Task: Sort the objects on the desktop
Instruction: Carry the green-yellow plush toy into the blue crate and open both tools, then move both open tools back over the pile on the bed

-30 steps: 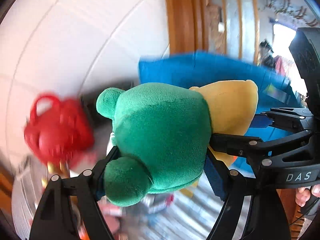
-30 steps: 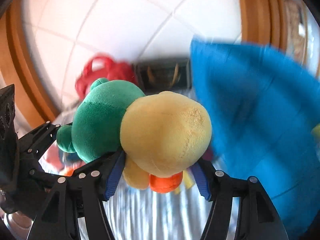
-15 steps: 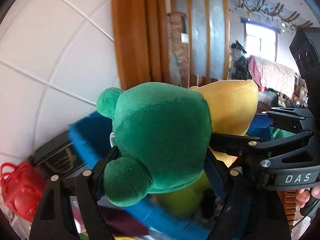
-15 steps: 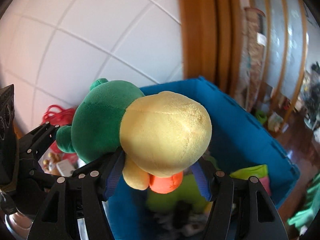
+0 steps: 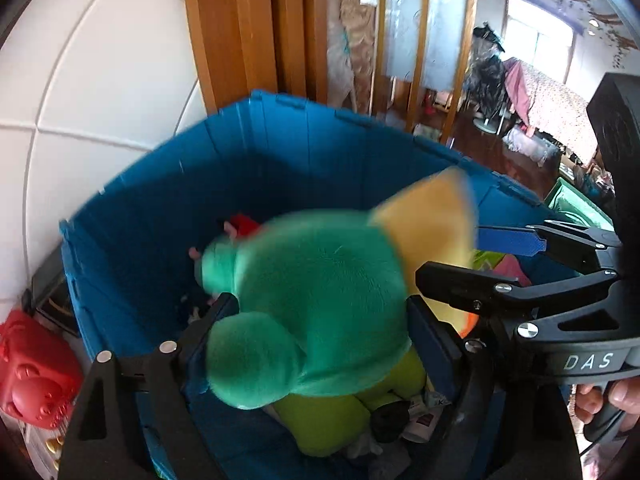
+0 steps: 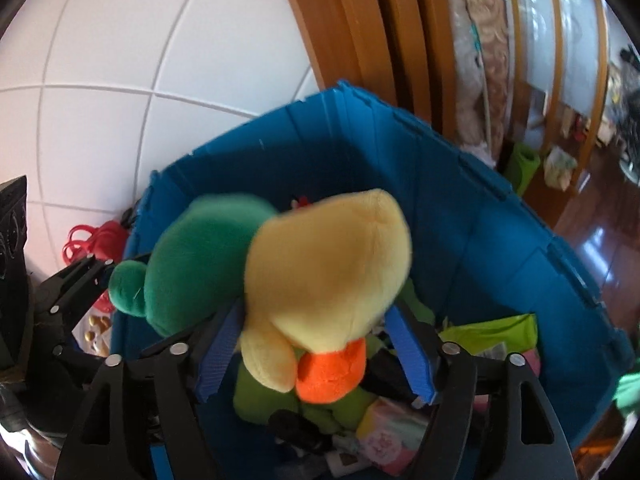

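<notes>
Left wrist view: the left gripper (image 5: 320, 316) has its fingers spread, with the green body of the plush toy (image 5: 320, 304) lying between them. The toy is smeared by motion blur, so I cannot tell whether either pad touches it. It sits over the open top of the blue bin (image 5: 280, 160), hiding much of the bin's inside. Behind and under it show a lime-green soft item (image 5: 340, 412), a bit of red near the far wall, and some small dark and white bits that are hard to make out. The right gripper (image 5: 472, 256) reaches in from the right, one blue pad past the toy's yellow head, its fingers wide. A red toy bag (image 5: 32, 376) sits outside the bin at the left edge, partly cut off.

Right wrist view: the right gripper (image 6: 316, 352) stands with its fingers parted on either side of the plush toy (image 6: 320, 280); the yellow head and orange beak are blurred, and contact with the pads cannot be judged. The toy hangs above the bin's (image 6: 500, 240) contents, which are a cluttered mix of green, pink and dark items, mostly hidden. The left gripper (image 6: 72, 292) enters at the left, its fingertips behind the green body.
</notes>
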Action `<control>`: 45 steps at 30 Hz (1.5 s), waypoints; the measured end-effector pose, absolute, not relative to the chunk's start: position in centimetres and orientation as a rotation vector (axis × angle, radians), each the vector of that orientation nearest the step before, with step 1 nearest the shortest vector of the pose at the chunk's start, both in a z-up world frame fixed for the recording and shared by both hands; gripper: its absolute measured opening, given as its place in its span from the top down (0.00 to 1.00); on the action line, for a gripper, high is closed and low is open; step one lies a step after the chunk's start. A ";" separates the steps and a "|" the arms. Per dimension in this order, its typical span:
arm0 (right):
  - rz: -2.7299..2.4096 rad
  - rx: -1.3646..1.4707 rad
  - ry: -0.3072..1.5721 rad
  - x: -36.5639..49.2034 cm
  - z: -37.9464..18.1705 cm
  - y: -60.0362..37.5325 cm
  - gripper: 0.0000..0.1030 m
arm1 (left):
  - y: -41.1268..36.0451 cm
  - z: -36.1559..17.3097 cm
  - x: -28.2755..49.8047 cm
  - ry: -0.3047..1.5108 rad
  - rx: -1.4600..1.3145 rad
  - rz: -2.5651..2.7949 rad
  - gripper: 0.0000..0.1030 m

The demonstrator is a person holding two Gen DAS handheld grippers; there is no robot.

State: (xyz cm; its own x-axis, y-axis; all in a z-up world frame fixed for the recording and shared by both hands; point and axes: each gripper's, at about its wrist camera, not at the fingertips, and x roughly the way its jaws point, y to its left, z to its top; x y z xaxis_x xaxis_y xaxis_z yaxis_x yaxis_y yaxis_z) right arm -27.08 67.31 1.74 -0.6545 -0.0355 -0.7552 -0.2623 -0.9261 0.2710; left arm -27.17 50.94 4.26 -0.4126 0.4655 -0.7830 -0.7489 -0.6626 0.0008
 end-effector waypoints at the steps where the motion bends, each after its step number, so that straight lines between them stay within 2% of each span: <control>1: 2.682 -1.249 0.554 -27.3 1.4 67.6 0.20 | 50.9 4.0 -27.4 0.473 -1.028 2.116 0.18; 4: 2.662 -1.275 0.546 -28.0 0.7 68.1 0.10 | 50.7 3.5 -27.1 0.506 -1.053 2.128 0.18; 9: 2.644 -1.301 0.514 -28.1 0.6 67.3 0.00 | 49.8 3.5 -26.5 0.532 -1.056 2.153 0.18; 16: 2.615 -1.315 0.452 -27.5 1.2 66.3 0.00 | 48.0 4.5 -25.6 0.526 -1.005 2.191 0.18; 24: 2.721 -1.181 0.316 -23.6 5.7 61.8 0.00 | 42.4 7.6 -21.9 0.433 -0.860 2.328 0.17; 29: 2.832 -1.080 0.289 -20.5 8.2 57.6 0.00 | 36.1 8.0 -19.2 0.331 -0.729 2.515 0.09; 34: 2.937 -0.973 0.277 -18.6 9.3 52.4 0.00 | 28.5 6.0 -17.7 0.238 -0.677 2.701 0.08; 40: 3.089 -0.962 0.286 -19.6 7.0 44.6 0.00 | 18.4 1.1 -17.1 0.230 -0.801 2.834 0.08; 45: 3.160 -1.021 0.197 -21.5 3.4 38.3 0.00 | 9.7 -3.6 -16.3 0.242 -0.953 2.965 0.08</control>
